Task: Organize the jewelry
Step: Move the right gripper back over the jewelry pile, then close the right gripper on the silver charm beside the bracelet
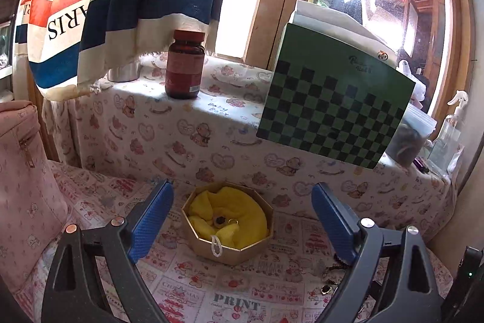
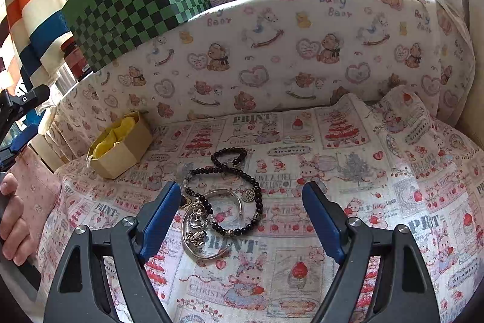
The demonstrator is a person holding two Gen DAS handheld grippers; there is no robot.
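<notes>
An octagonal cardboard box (image 1: 239, 255) lined with yellow cloth sits on the printed tablecloth, a small dark ring resting in the cloth (image 1: 219, 220). My left gripper (image 1: 242, 199) hangs open just in front of the box, nothing between its blue pads. In the right wrist view the same box (image 2: 121, 153) stands at the left. A black bead bracelet (image 2: 254, 202), silver bangles (image 2: 199, 232) and small charms lie in a pile on the cloth. My right gripper (image 2: 242, 196) is open above and around that pile, not touching it.
A raised ledge under bear-print cloth (image 2: 272, 56) runs behind the work area. On it stand a green checkered box (image 1: 332, 102), a brown bottle (image 1: 185, 65) and a spray bottle (image 1: 447, 135). A pink bag (image 1: 24, 171) lies at the left; a striped cloth (image 1: 121, 5) hangs above.
</notes>
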